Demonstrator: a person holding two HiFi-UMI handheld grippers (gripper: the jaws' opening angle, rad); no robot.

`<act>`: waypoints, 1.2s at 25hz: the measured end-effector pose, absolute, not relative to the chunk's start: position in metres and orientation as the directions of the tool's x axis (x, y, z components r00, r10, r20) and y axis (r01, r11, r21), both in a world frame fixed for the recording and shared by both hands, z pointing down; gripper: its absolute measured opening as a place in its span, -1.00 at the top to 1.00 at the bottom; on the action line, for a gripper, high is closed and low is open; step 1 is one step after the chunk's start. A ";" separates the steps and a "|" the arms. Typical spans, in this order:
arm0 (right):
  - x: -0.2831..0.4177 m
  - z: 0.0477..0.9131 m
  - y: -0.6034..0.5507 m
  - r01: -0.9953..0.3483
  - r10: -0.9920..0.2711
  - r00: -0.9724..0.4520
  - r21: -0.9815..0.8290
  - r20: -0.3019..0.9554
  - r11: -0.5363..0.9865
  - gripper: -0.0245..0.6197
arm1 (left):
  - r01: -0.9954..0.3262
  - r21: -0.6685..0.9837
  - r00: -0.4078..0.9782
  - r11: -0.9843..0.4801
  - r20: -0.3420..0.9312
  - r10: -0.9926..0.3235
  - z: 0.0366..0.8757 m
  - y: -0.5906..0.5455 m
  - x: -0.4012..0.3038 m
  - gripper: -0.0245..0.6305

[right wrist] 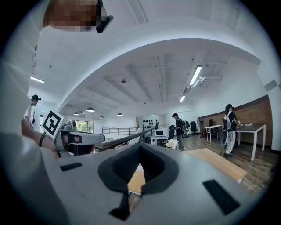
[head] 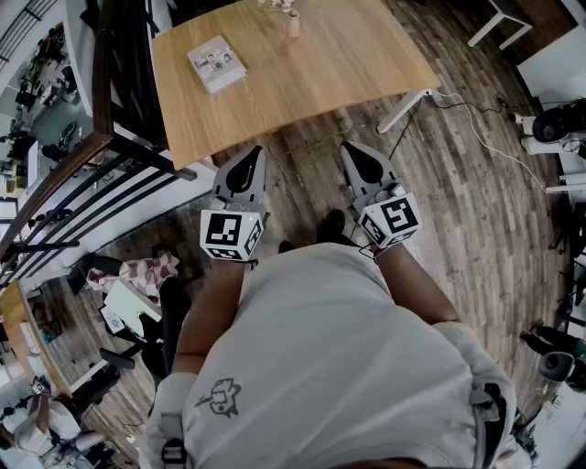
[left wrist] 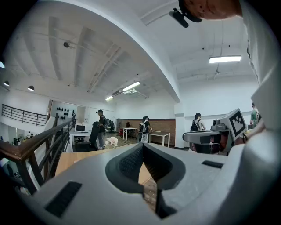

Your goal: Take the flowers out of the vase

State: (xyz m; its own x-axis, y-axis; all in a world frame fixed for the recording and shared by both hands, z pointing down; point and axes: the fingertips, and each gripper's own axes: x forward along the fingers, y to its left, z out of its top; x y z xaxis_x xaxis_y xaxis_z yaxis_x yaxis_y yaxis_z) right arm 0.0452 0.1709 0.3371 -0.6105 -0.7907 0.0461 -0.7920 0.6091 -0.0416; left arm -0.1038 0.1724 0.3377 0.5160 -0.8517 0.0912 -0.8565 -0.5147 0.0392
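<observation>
- Step: approach, judged not yet begun in earnest. No reach made; flowers stand in vase.
- Left gripper: jaws pressed together, nothing between them, held level over the floor, short of the table.
- Right gripper: jaws pressed together, empty, level, beside the left one and apart from it.
- Vase: upright, small, at the table's far edge, well apart from both grippers.
- Book: lying flat on the table, left of the vase, not touching it.
- Next move, as judged: step up to the near edge, spread one pair of jaws, reach across the top to the stems. The other gripper may need to steady the vase, since it looks light and narrow.
- Edges: near table edge lies between grippers and vase. The vase sits close to the far edge, so a push could tip it off.
- Open room: bare tabletop between near edge and vase. Railing bounds the left. Cable trails on the floor to the right, a trip risk.
</observation>
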 end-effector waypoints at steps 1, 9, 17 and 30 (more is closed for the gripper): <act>0.051 0.338 0.165 -0.792 -0.791 -0.611 -0.043 0.045 0.609 0.91 | -0.858 0.038 0.514 -0.512 0.092 -0.853 0.339 0.167 -0.099 0.91; 0.100 0.341 0.125 -0.778 -0.777 -0.628 -0.049 0.028 0.627 0.91 | -0.867 0.030 0.497 -0.497 0.097 -0.862 0.342 0.126 -0.054 0.91; 0.153 0.346 0.086 -0.766 -0.765 -0.643 -0.043 0.041 0.642 0.91 | -0.887 0.028 0.462 -0.462 0.111 -0.880 0.342 0.092 -0.006 0.91; 0.205 0.355 0.042 -0.743 -0.744 -0.667 -0.088 0.020 0.664 0.91 | -0.902 0.016 0.429 -0.431 0.135 -0.893 0.350 0.060 0.041 0.91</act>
State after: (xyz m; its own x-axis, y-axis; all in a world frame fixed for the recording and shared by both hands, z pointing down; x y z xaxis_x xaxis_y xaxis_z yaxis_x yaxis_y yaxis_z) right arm 0.2045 0.0424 0.3551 -0.6674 -0.7444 0.0197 -0.7428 0.6637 -0.0880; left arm 0.0414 0.0601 0.3503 0.4290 -0.8931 0.1352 -0.9022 -0.4309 0.0165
